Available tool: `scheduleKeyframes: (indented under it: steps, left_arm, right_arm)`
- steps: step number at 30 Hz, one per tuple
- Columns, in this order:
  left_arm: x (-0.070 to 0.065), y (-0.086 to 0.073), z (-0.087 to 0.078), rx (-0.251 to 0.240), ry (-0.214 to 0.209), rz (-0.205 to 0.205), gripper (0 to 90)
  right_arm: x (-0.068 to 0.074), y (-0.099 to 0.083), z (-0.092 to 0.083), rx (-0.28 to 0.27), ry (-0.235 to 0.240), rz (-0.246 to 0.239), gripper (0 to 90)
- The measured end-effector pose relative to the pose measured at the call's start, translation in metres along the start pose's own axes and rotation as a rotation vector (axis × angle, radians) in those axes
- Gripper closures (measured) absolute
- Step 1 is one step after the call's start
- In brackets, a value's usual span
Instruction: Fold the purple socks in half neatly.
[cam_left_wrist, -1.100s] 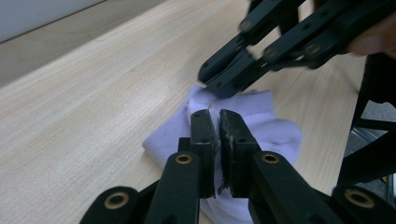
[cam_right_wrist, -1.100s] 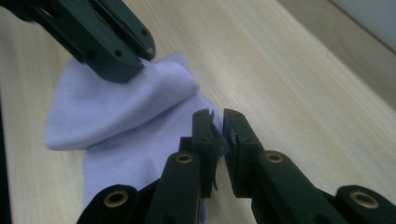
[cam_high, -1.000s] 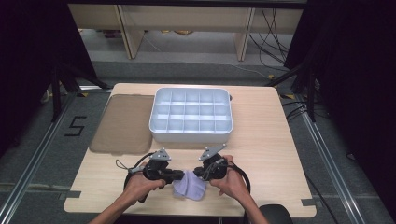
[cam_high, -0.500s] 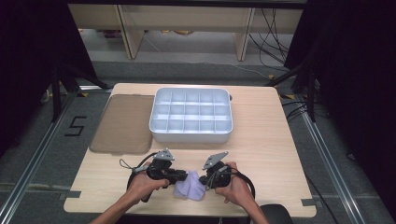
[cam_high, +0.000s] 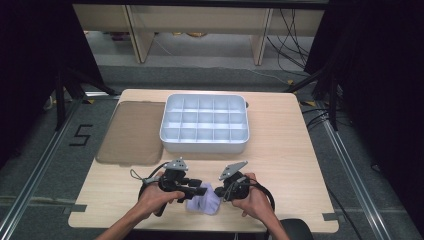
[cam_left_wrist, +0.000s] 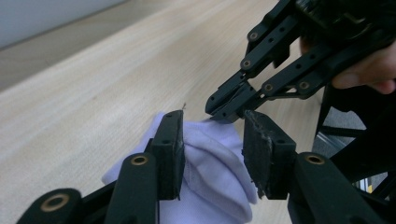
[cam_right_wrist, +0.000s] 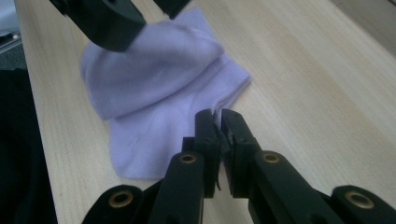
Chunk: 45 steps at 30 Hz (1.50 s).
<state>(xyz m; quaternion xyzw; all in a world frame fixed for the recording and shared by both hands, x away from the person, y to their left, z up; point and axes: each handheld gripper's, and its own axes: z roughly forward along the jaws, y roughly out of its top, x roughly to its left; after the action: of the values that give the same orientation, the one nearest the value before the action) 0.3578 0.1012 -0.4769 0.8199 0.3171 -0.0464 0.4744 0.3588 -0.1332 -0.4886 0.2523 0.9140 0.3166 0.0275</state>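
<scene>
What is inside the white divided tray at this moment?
The white divided tray has every compartment that shows bare, with nothing lying in it. The near wall hides part of the front row's floors. The lilac sock lies on the table, between the grippers.

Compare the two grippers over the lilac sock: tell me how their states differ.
The left gripper has just been opening: its fingers stand apart with the sock between them. The right gripper is shut, nipping the sock's edge. The left sits over the bunched part, the right at the cuff. Both are black and hand-held.
</scene>
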Motion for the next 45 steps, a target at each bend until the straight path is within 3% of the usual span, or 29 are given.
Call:
scheduleKeyframes:
  steps: [2,3,4,5,8,12,14,20,24,28,31,33,36,39,45]
  left_arm:
    - [0.001,0.001,-0.005,-0.021,0.000,0.000,58.7]
    - [0.002,0.001,-0.009,-0.034,0.001,-0.003,59.6]
    - [0.003,0.001,-0.012,-0.035,0.001,0.003,61.1]
    - [0.005,0.000,-0.017,-0.041,0.022,0.006,63.2]
    - [0.012,-0.009,-0.025,-0.022,0.060,0.025,69.0]
    - [0.022,-0.031,-0.027,0.035,0.090,0.040,80.6]
    - [0.022,-0.037,-0.027,0.055,0.093,0.025,83.6]
    - [0.012,-0.042,-0.031,0.066,0.111,0.066,86.8]
    - [0.011,-0.043,-0.034,0.087,0.134,0.092,79.7]
    - [0.009,-0.047,-0.038,0.088,0.118,0.055,66.3]
    - [0.010,-0.048,-0.041,0.092,0.121,0.070,60.4]
    - [0.010,-0.050,-0.042,0.087,0.138,0.051,57.0]
    - [0.011,-0.050,-0.044,0.089,0.144,0.062,53.2]
    - [0.011,-0.050,-0.044,0.088,0.159,0.039,50.0]
    - [0.007,-0.049,-0.042,0.078,0.156,0.053,51.9]
  right_arm:
    - [-0.001,0.000,-0.002,-0.005,0.005,0.019,85.4]
    - [-0.003,0.000,-0.003,-0.007,0.000,0.006,85.3]
    - [-0.002,-0.001,-0.004,-0.009,-0.009,0.028,85.3]
    - [-0.003,-0.001,-0.004,-0.022,-0.001,0.027,85.3]
    - [-0.003,-0.001,-0.008,-0.045,-0.008,0.041,84.6]
    - [0.000,0.006,-0.019,-0.085,-0.043,0.017,84.1]
    - [0.005,0.011,-0.026,-0.106,-0.037,0.009,84.0]
    - [0.017,0.024,-0.028,-0.138,-0.014,-0.030,84.8]
    - [0.026,0.035,-0.019,-0.134,0.012,-0.064,86.1]
    - [0.036,0.046,-0.005,-0.107,0.045,-0.104,88.2]
    - [0.040,0.047,0.005,-0.071,0.045,-0.137,88.9]
    - [0.040,0.044,0.007,-0.050,0.044,-0.127,89.0]
    - [0.037,0.034,0.002,-0.034,0.013,-0.135,89.0]
    - [0.033,0.022,-0.004,-0.031,-0.008,-0.089,89.0]
    - [0.022,0.009,0.002,0.004,-0.004,-0.067,89.0]
